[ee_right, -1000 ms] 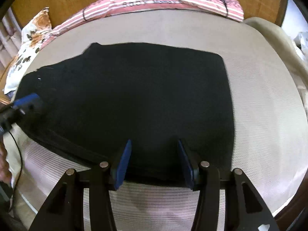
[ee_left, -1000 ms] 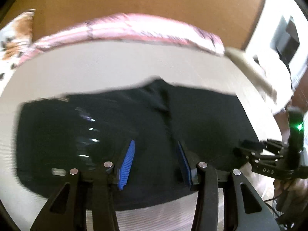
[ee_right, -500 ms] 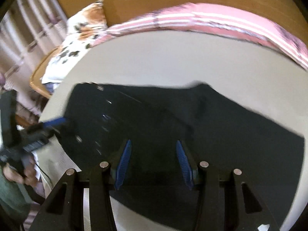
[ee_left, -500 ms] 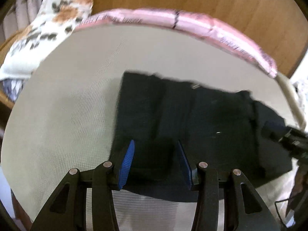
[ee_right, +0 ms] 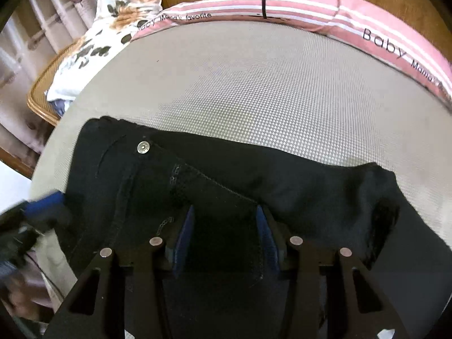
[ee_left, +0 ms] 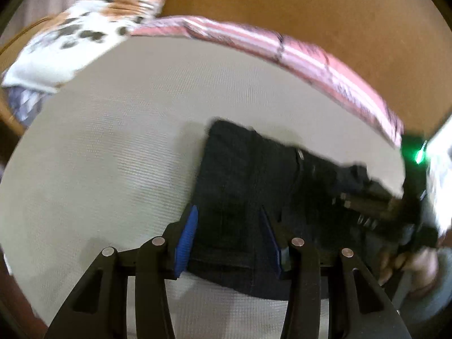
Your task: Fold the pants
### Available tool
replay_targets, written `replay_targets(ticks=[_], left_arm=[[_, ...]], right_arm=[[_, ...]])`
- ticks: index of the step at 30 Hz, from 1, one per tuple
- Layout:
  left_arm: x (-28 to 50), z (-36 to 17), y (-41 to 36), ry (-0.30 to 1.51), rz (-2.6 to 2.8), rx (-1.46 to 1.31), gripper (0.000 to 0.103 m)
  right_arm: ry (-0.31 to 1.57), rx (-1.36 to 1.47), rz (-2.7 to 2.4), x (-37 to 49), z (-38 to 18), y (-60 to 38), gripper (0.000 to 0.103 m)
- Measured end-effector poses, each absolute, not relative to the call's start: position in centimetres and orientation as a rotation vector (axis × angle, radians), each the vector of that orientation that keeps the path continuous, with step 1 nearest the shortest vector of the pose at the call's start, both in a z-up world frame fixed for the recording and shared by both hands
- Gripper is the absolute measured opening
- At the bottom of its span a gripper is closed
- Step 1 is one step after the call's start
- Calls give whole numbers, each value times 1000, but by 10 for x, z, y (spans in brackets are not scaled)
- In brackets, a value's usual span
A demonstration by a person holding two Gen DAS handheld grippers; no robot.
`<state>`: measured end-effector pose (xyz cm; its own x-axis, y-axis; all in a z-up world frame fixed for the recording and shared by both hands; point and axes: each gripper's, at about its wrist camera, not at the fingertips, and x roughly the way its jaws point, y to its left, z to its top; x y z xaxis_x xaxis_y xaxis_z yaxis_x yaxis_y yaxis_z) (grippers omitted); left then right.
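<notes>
Black pants [ee_left: 248,186] lie folded lengthwise on the beige mattress [ee_left: 107,169]. My left gripper [ee_left: 228,226] hovers open over their left end, its blue pads [ee_left: 186,234] straddling the cloth near the front edge. The waist with its metal snap button [ee_right: 143,147] shows in the right wrist view, where the pants [ee_right: 282,175] stretch away to the right. My right gripper [ee_right: 224,226] stands open just above the fly and pocket seam, with nothing pinched. Each gripper shows in the other's view: the right gripper [ee_left: 395,206], blurred, and the left gripper [ee_right: 42,203].
A pink striped blanket [ee_right: 310,8] runs along the far edge of the mattress below a wooden headboard [ee_left: 310,14]. A floral pillow [ee_right: 121,14] rests on a wicker seat [ee_right: 42,104] at the far left. A hand [ee_left: 409,262] holds the right gripper.
Both grippers have swept leftward along the pants and rolled: the left from mid-cloth to the left end, the right from the leg part to the waist. The pants lie as before.
</notes>
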<state>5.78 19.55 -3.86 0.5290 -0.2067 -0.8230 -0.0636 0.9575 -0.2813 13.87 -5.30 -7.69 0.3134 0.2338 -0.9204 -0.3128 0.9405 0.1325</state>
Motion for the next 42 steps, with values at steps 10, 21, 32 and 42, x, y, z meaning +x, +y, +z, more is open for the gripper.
replay_targets(ticks=[10,21,32,42], left_arm=[[28,-65,249,1159,-103,-808,46],[19,-114,256,1168,-66,-1082,46],[24,-125,255,1074,-114,-1140,46],[0,-136,256,962,-146,-1240,46]], right_arm=[[1191,76,413,127,-51,-73,58],[1193,157,438,103,-40,-94,61],[1217,189,443,104,-52,-99,61],[1236,181,467,101,-55,-98,61]])
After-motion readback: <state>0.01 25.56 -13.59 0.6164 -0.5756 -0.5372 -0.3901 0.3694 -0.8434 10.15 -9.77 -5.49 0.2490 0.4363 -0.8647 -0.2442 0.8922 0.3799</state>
